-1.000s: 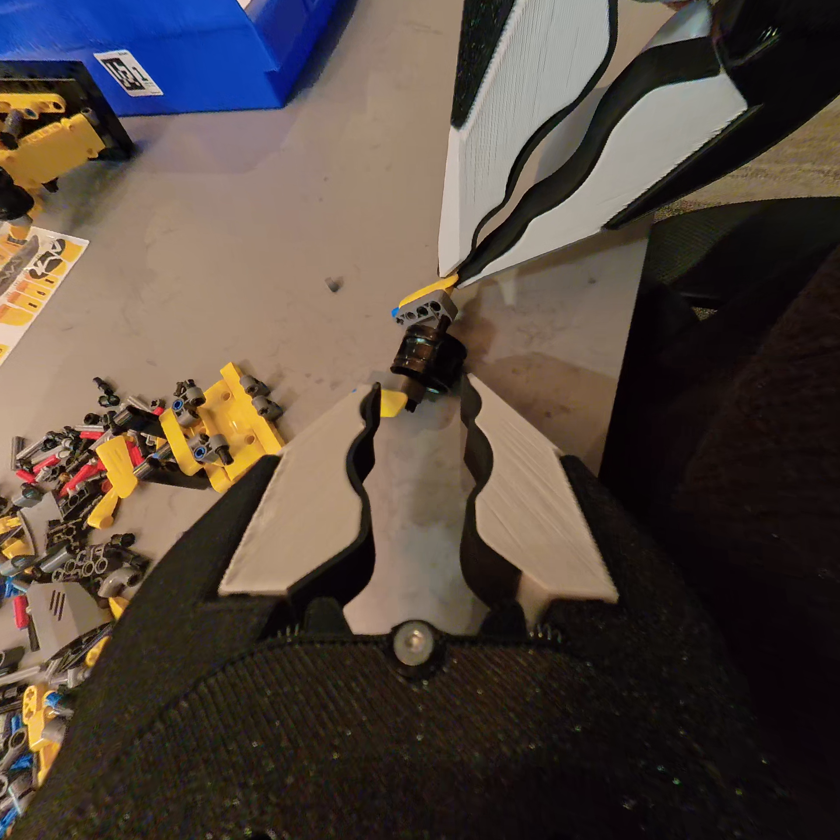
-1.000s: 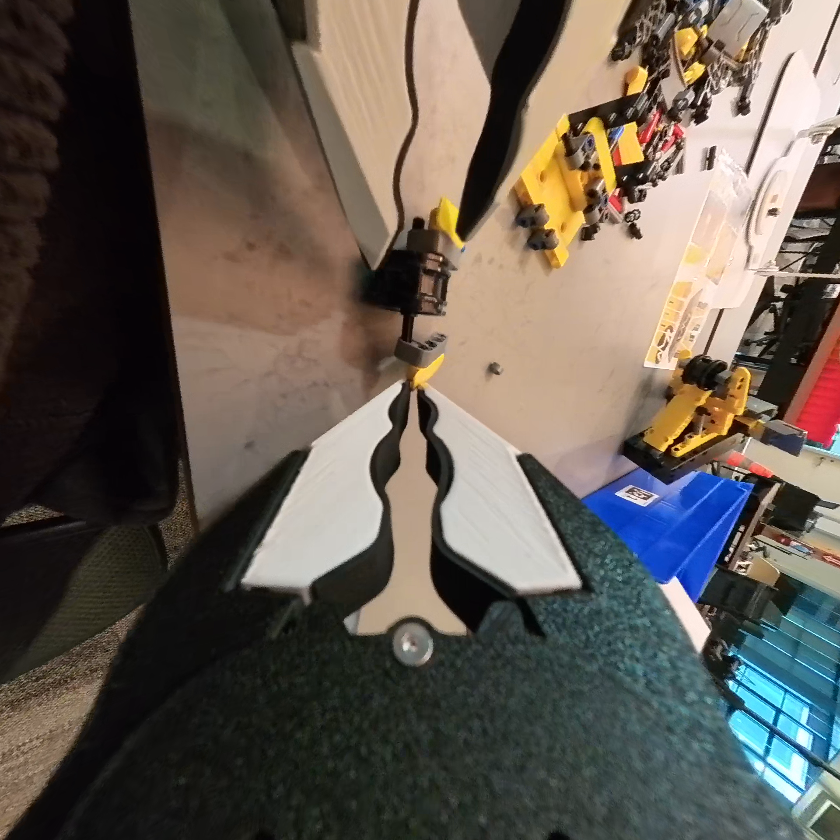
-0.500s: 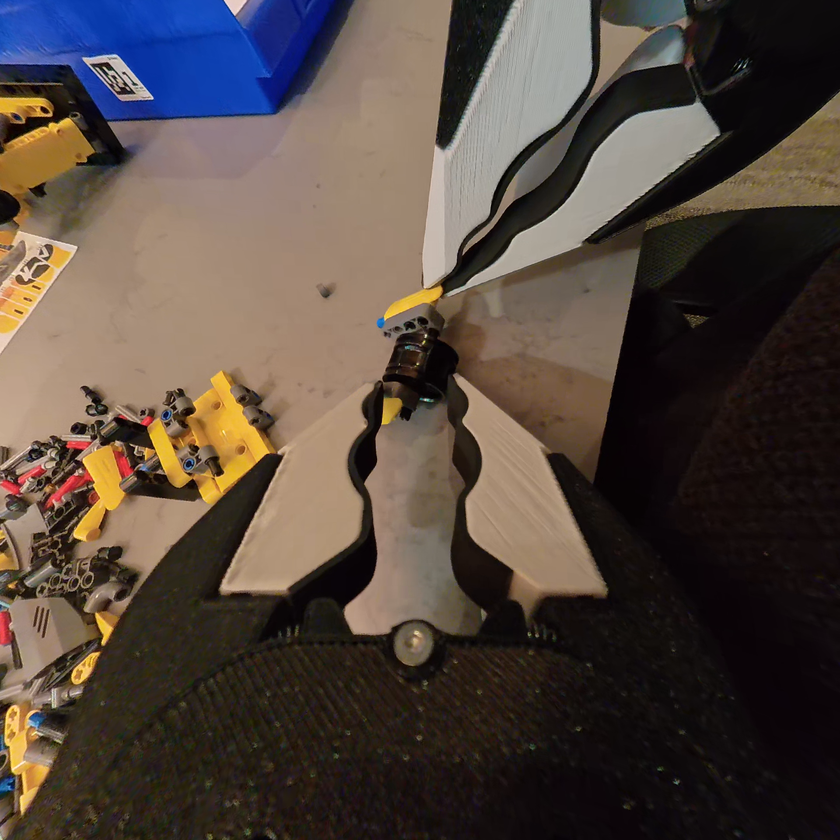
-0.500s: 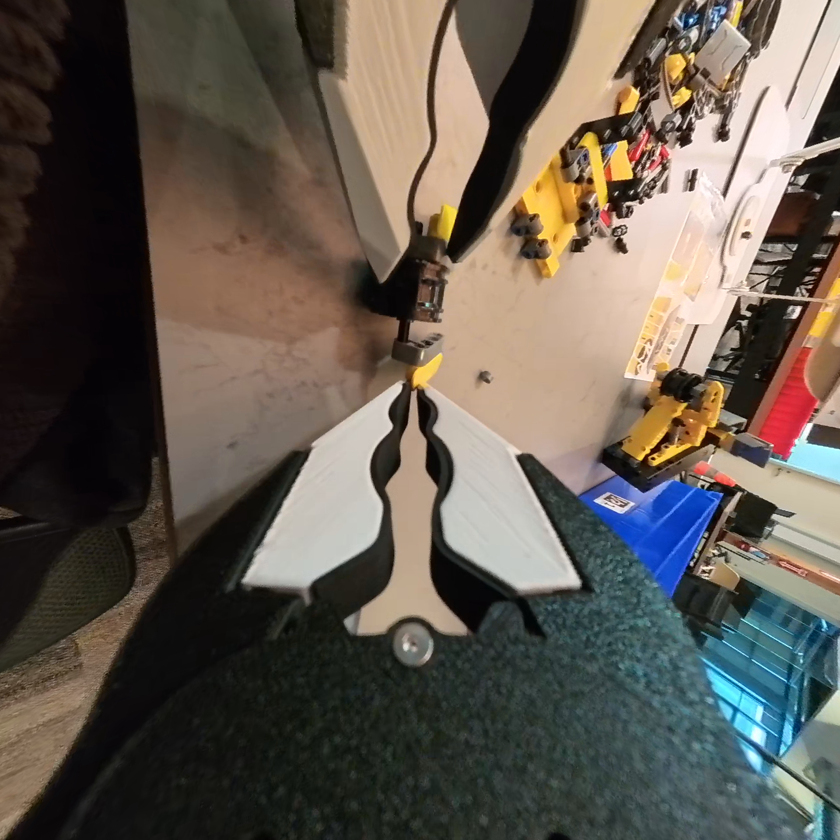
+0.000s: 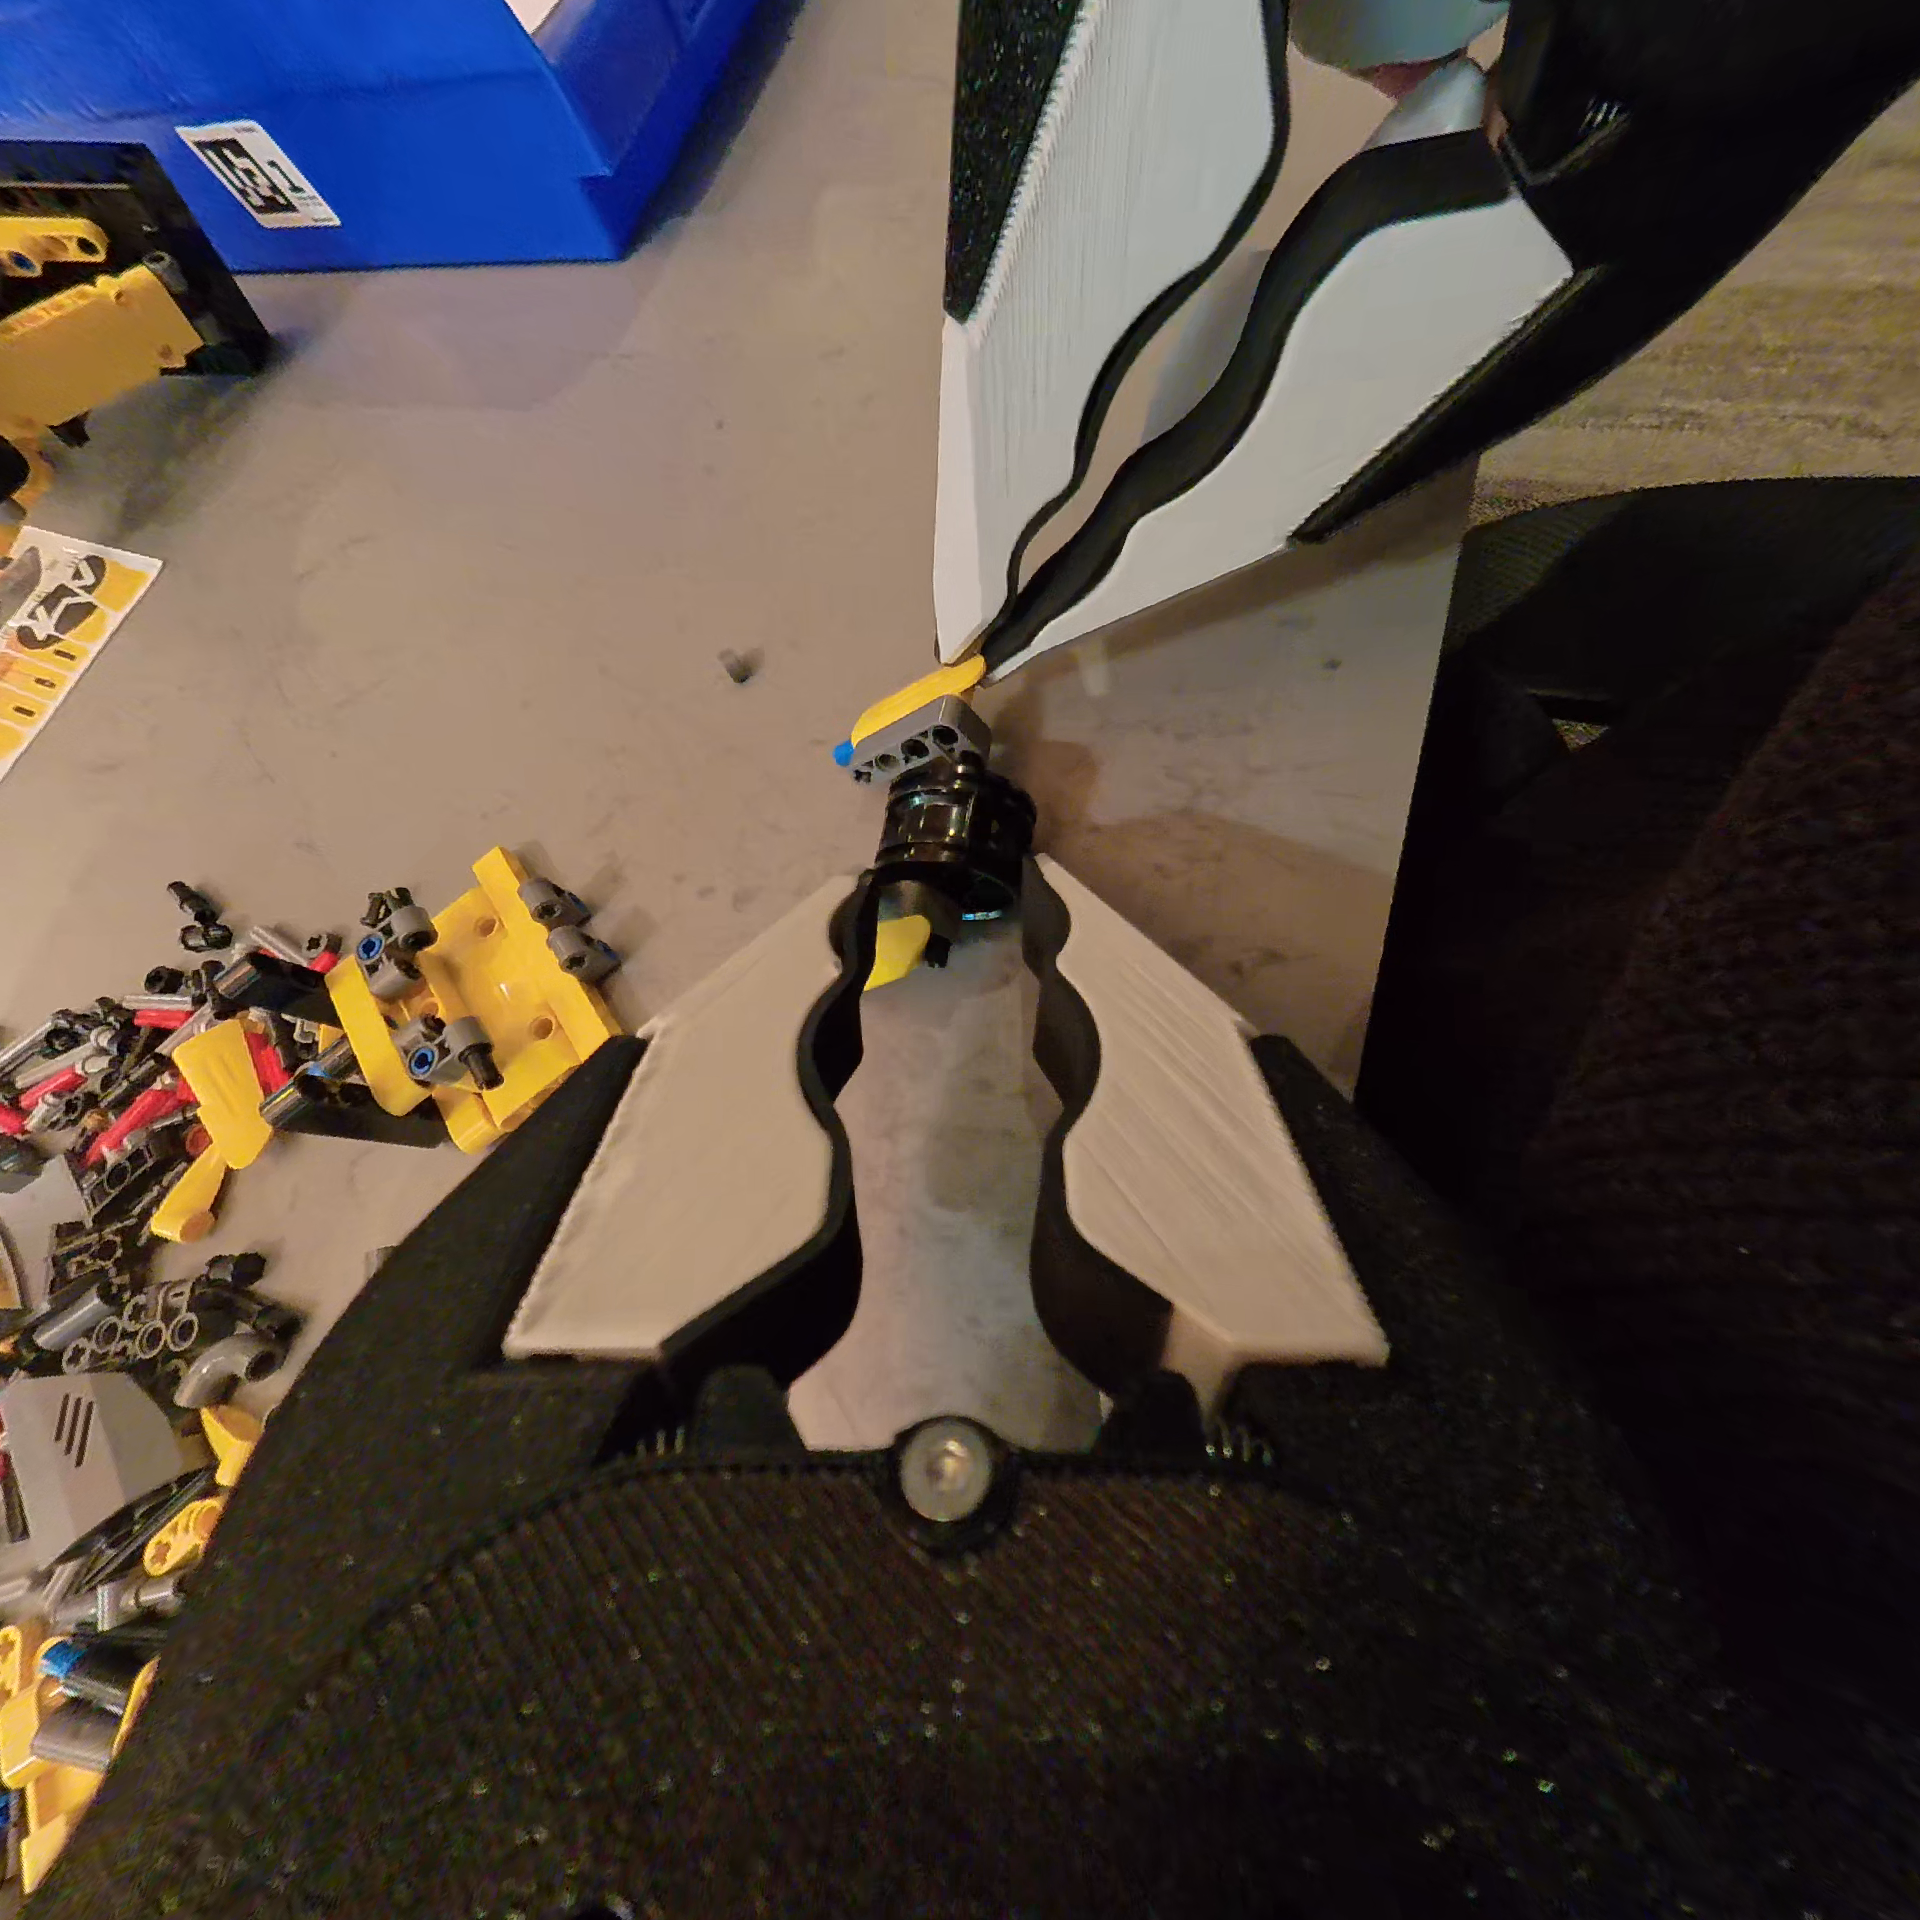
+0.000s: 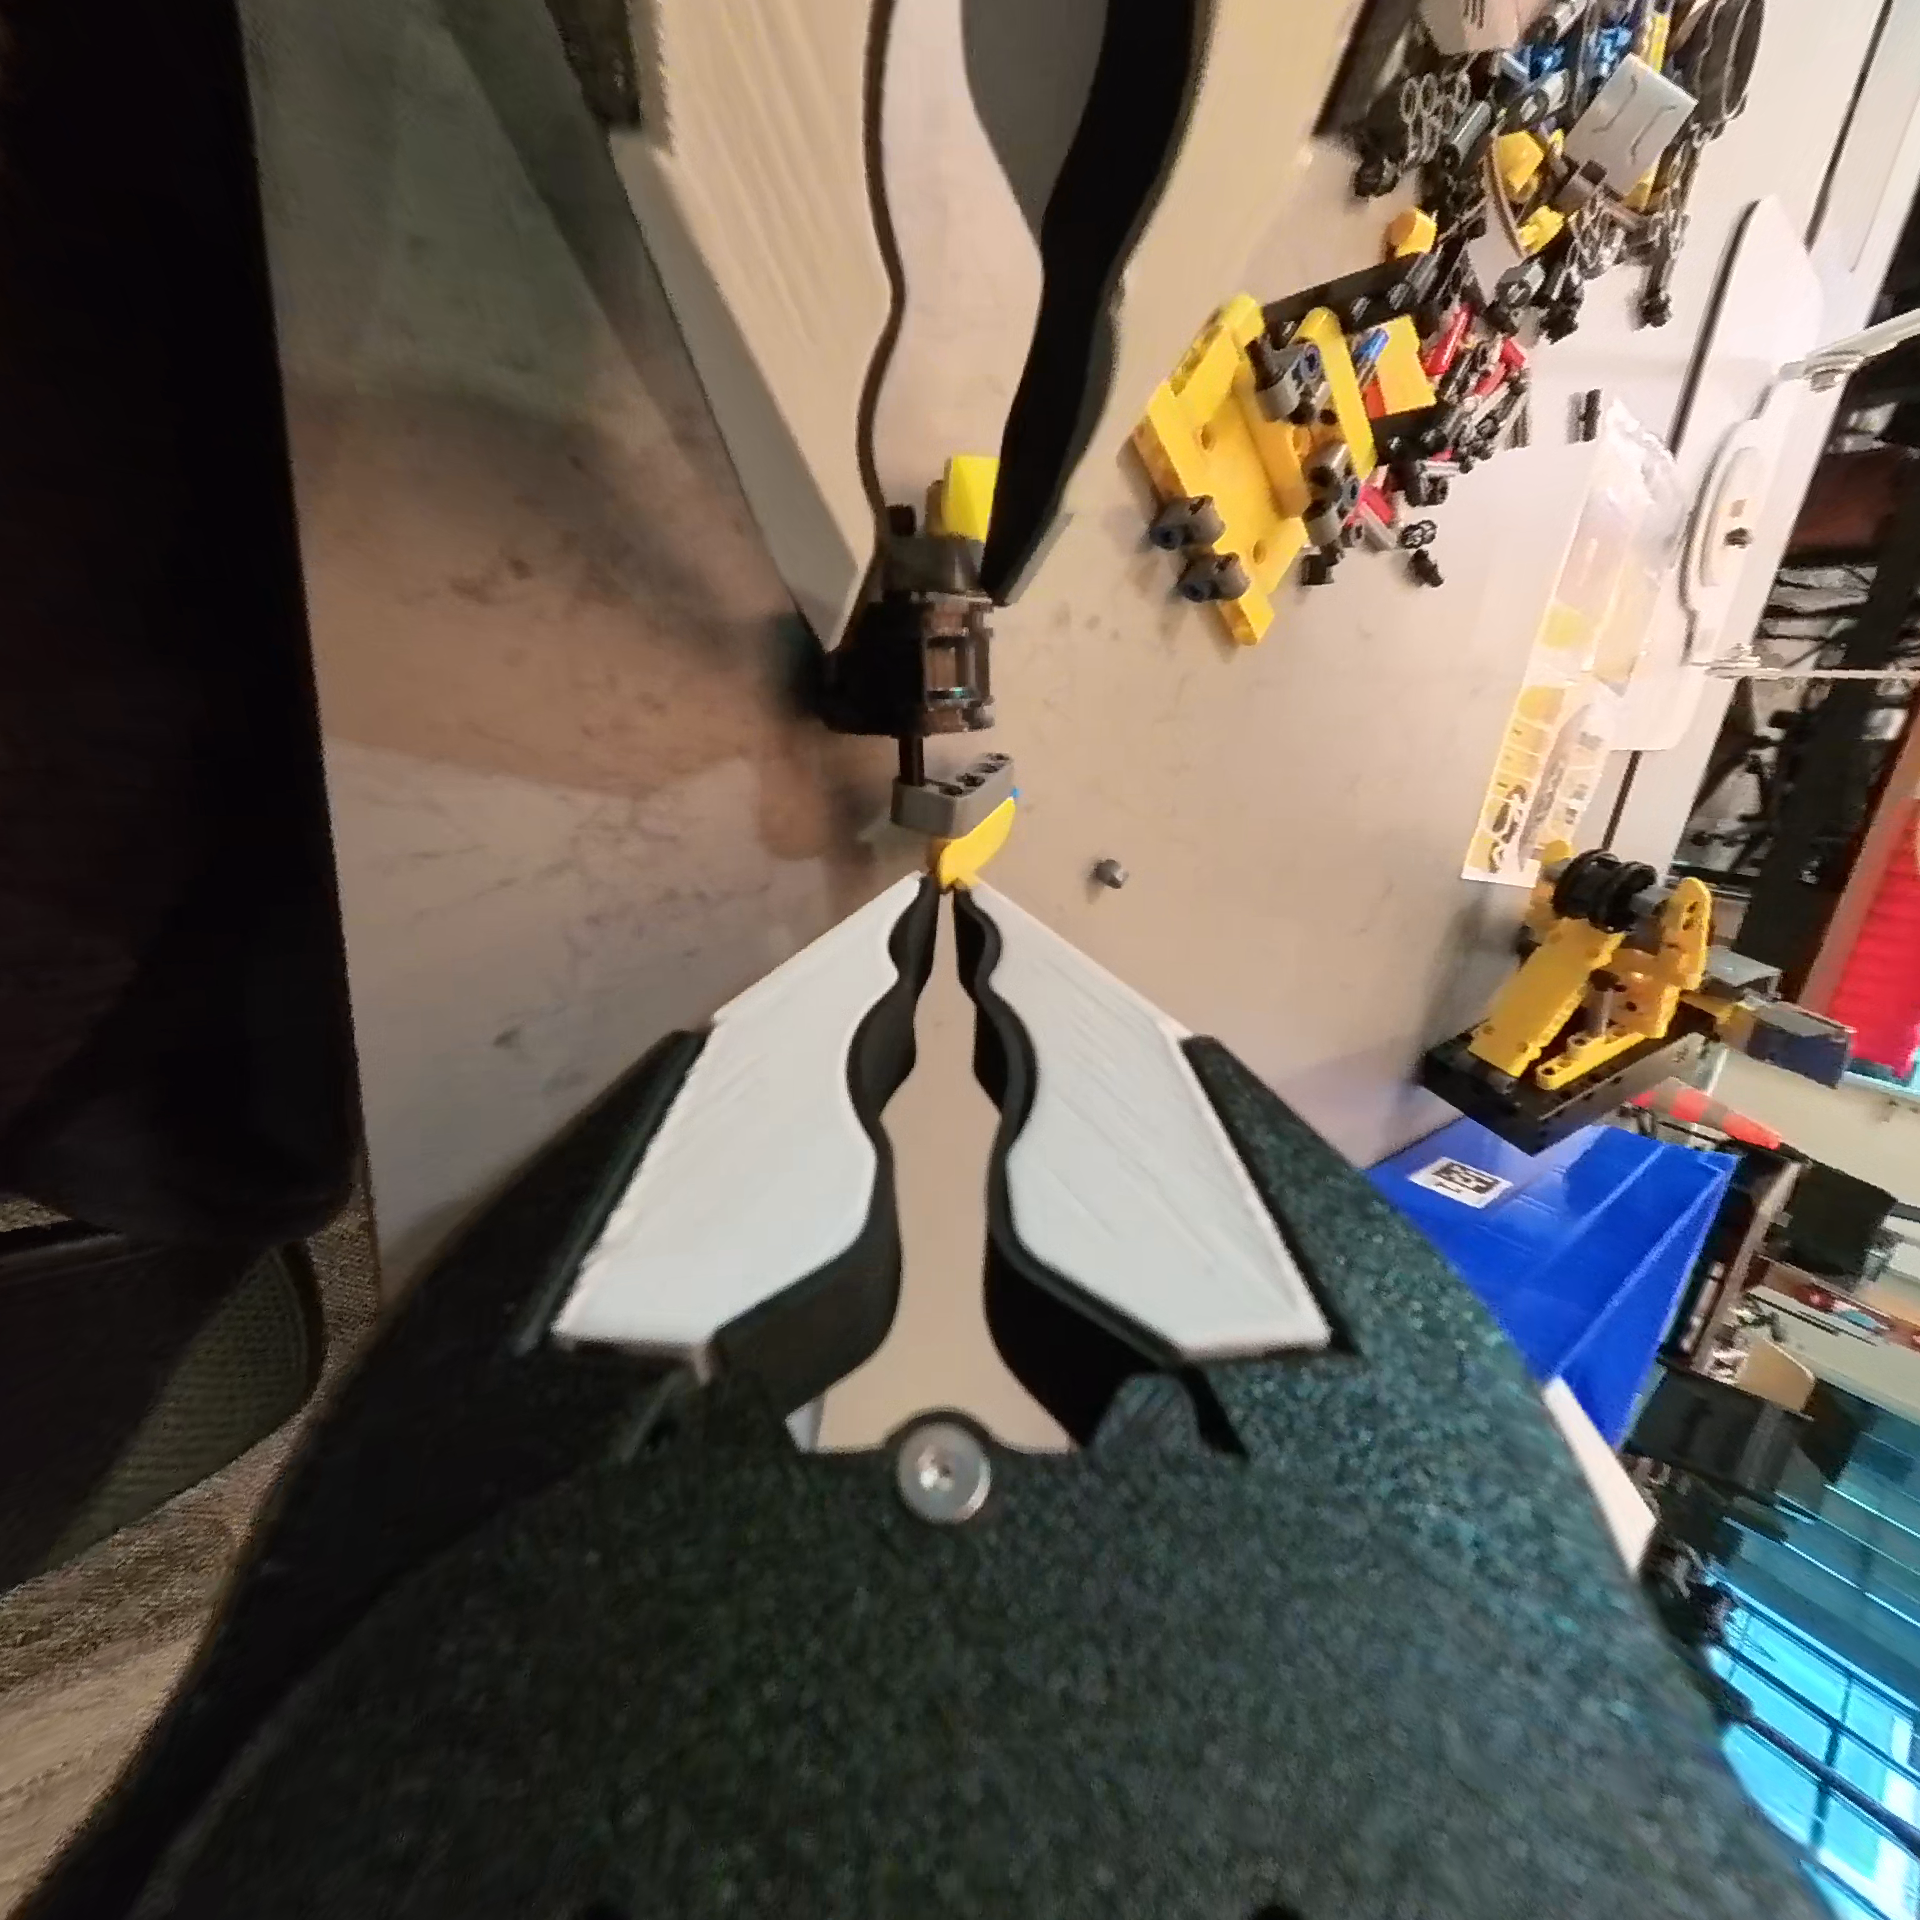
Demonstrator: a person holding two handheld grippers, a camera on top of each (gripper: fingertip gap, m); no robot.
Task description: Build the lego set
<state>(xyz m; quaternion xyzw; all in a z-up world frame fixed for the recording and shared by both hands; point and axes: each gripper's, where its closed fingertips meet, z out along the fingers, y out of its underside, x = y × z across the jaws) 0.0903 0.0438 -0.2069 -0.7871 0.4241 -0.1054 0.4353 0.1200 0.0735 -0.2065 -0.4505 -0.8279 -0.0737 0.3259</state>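
My left gripper (image 5: 945,894) is shut on a black cylindrical part (image 5: 951,831) with a yellow piece (image 5: 894,951) at its near end, held just above the grey table (image 5: 468,520). My right gripper (image 6: 940,883) is shut on a small yellow curved piece (image 6: 971,847) joined to a grey holed beam (image 6: 951,805). A short black axle links the beam to the black part (image 6: 925,665). The grippers face each other tip to tip. The right gripper (image 5: 961,655) enters the left wrist view from above. The left gripper (image 6: 935,582) enters the right wrist view from above.
A pile of loose black, red and yellow pieces (image 5: 135,1091) and a yellow plate assembly (image 5: 468,997) lie left of my left gripper. A blue bin (image 5: 364,104), a yellow model on a black base (image 5: 83,301) and a printed sheet (image 5: 52,634) lie farther off. The table edge and a dark chair (image 5: 1662,935) are on the right. There is about 5 cm between the tips of the two grippers.
Both grippers have shifted a little and drawn slightly closer together. The grey beam now sits nearer the black part. Both grips are unchanged.
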